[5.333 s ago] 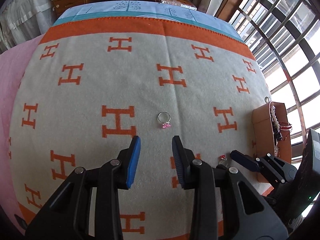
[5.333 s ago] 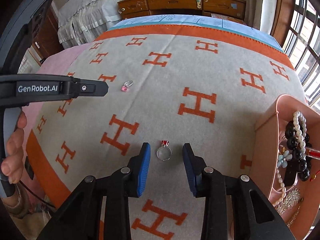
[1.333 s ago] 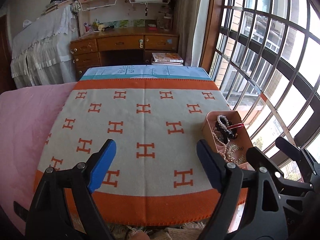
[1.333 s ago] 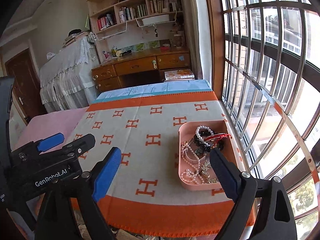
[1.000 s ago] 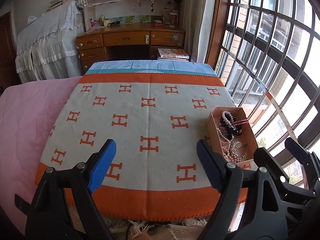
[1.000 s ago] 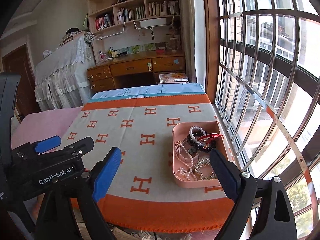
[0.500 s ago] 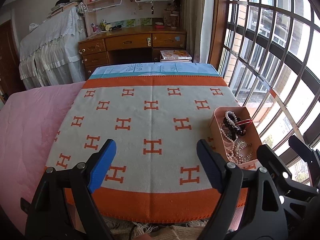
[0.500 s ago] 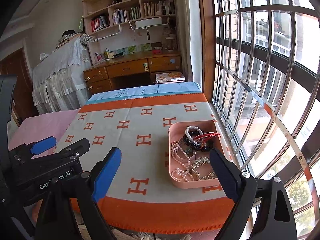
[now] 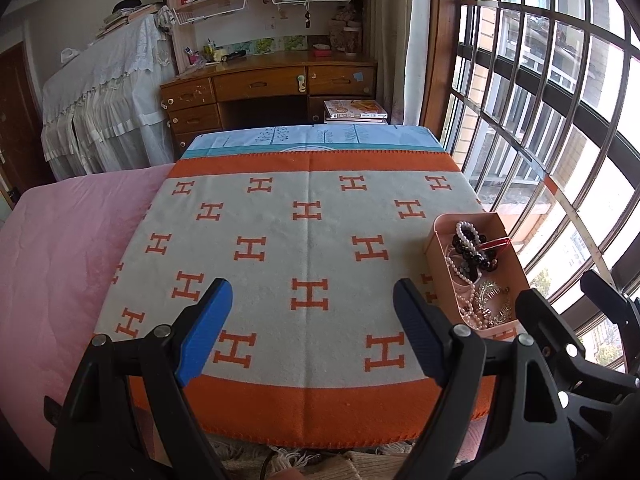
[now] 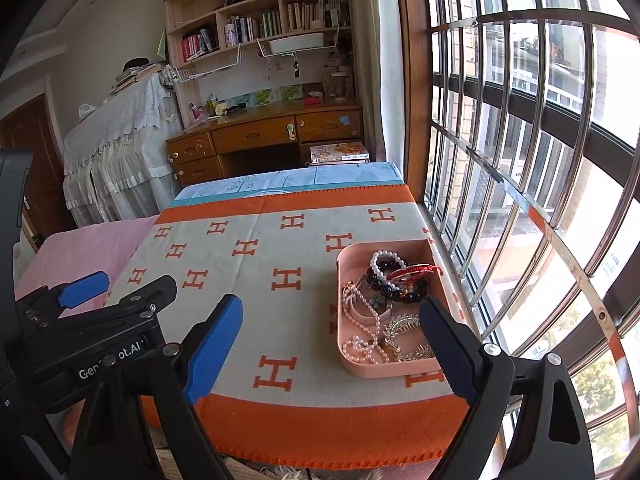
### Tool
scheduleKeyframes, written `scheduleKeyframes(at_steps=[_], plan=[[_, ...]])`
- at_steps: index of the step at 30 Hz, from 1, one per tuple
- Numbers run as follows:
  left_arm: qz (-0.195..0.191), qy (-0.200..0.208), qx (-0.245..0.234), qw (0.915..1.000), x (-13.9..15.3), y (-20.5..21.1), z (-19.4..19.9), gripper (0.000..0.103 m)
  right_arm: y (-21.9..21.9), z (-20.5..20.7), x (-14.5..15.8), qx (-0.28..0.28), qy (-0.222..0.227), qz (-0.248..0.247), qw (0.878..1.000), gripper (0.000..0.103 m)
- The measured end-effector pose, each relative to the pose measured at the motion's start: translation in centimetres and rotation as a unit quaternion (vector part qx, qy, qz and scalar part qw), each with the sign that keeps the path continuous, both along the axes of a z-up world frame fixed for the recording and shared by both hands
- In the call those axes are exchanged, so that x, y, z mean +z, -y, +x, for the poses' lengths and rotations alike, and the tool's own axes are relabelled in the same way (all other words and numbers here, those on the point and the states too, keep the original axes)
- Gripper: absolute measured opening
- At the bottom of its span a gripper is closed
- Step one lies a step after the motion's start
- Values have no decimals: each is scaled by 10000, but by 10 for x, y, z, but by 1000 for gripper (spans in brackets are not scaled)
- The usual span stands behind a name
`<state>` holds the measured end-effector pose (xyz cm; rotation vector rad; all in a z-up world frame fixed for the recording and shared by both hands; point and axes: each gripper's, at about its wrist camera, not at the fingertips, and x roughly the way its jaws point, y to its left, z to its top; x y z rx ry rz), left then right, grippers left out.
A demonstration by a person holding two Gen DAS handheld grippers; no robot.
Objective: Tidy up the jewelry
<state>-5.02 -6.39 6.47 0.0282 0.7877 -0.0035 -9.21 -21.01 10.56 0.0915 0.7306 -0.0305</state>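
A pink tray [image 10: 349, 364] sits at the right edge of the orange-and-grey H-pattern blanket [image 9: 308, 256]; it also shows in the left wrist view [image 9: 434, 248]. It holds pearl strands [image 10: 362, 346], a black bead bracelet [image 10: 386, 286], a red bangle [image 10: 416, 270] and a gold piece [image 10: 404, 326]. My left gripper [image 9: 312, 332] is wide open and empty, held back over the blanket's near edge. My right gripper [image 10: 330, 348] is wide open and empty, near the tray's front. I see no loose jewelry on the blanket.
A pink bed cover [image 9: 60, 248] lies left of the blanket. A barred window [image 10: 520, 160] runs along the right. A wooden desk [image 9: 264, 92] and bookshelves [image 10: 260, 20] stand at the back, with a white-draped cabinet [image 9: 104, 112] at the back left.
Five seconds ago each gripper was low over a ring on the blanket; now both are pulled back, wide open, and the rings no longer lie there. In the last second both views drifted slightly.
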Motion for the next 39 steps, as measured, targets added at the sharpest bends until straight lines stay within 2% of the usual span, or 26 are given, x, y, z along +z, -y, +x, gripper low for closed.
scheduleKeyframes(at_steps=[17, 39], plan=[[12, -168, -22, 9999, -10, -9, 5, 81, 9, 7, -12, -3, -135, 8, 9999, 91], [67, -173, -36, 9998, -14, -10, 10, 81, 6, 10, -14, 8, -179, 10, 9998, 91]])
